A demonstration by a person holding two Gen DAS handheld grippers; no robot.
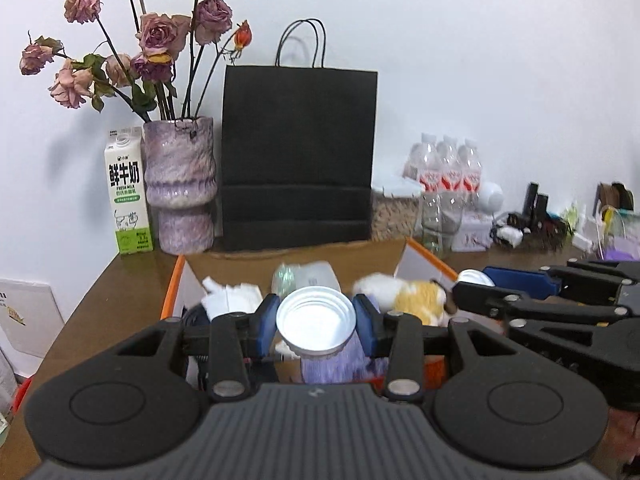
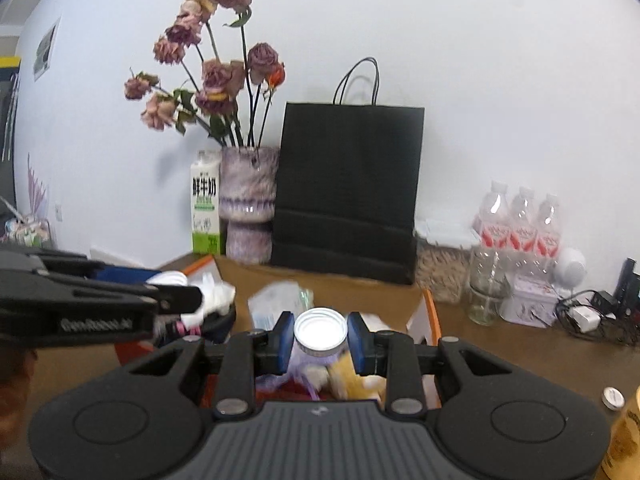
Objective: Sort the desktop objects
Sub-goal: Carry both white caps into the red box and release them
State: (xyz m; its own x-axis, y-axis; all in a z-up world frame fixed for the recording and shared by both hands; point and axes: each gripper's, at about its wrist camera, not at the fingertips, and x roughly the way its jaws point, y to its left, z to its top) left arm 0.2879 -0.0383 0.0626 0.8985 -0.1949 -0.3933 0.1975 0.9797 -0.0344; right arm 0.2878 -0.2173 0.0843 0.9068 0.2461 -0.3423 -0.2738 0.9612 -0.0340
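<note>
My left gripper is shut on a purple container with a white screw lid, its blue pads pressing the sides just under the lid. My right gripper is shut on a similar white-lidded purple container. Both are held above an open cardboard box with orange edges. In the box lie a white-and-yellow plush toy, crumpled white tissue and a clear plastic bottle. The right gripper shows at the right of the left wrist view, and the left gripper at the left of the right wrist view.
Behind the box a black paper bag, a purple vase of dried roses and a milk carton stand along the wall. To the right are water bottles, a glass jar, cables, a small loose lid.
</note>
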